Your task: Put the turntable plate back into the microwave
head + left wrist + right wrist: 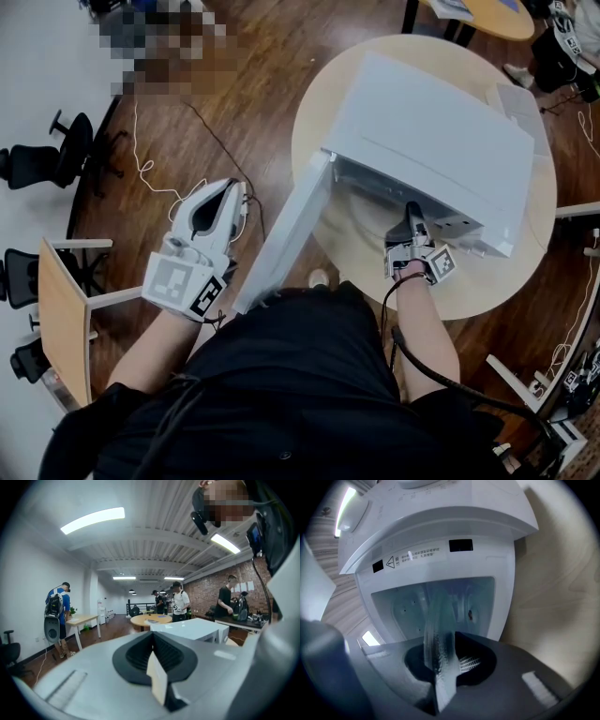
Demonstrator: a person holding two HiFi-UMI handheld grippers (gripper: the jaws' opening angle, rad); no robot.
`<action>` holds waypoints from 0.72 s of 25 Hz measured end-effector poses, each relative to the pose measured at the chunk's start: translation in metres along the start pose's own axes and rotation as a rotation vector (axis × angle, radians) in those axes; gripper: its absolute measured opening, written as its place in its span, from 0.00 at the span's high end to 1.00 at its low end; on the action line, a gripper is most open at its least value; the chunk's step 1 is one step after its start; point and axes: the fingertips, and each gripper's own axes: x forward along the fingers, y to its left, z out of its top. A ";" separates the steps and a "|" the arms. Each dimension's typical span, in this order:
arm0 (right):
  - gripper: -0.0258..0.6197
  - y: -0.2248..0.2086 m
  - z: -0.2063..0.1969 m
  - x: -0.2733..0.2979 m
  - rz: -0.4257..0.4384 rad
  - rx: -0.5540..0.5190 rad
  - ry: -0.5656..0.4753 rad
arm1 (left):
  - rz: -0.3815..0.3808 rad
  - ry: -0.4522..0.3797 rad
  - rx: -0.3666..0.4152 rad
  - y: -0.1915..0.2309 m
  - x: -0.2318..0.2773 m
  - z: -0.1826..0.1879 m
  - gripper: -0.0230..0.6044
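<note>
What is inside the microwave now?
The right gripper holds the glass turntable plate, which reaches into the opening of the microwave. The rear wall shows; the plate hides part of the cavity.

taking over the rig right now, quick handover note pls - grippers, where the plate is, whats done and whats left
Left hand-held gripper: jaws shut, empty, held out beside the open door.
Right hand-held gripper: shut on the rim of the glass turntable plate, at the mouth of the microwave on the round table.
Done: door open, plate gripped and at the cavity opening.
Left: slide the plate in, seat it flat on the cavity floor, release, withdraw.
</note>
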 end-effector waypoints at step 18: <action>0.90 0.001 0.019 0.023 0.005 0.008 -0.062 | 0.035 0.017 -0.018 0.012 0.003 -0.004 0.95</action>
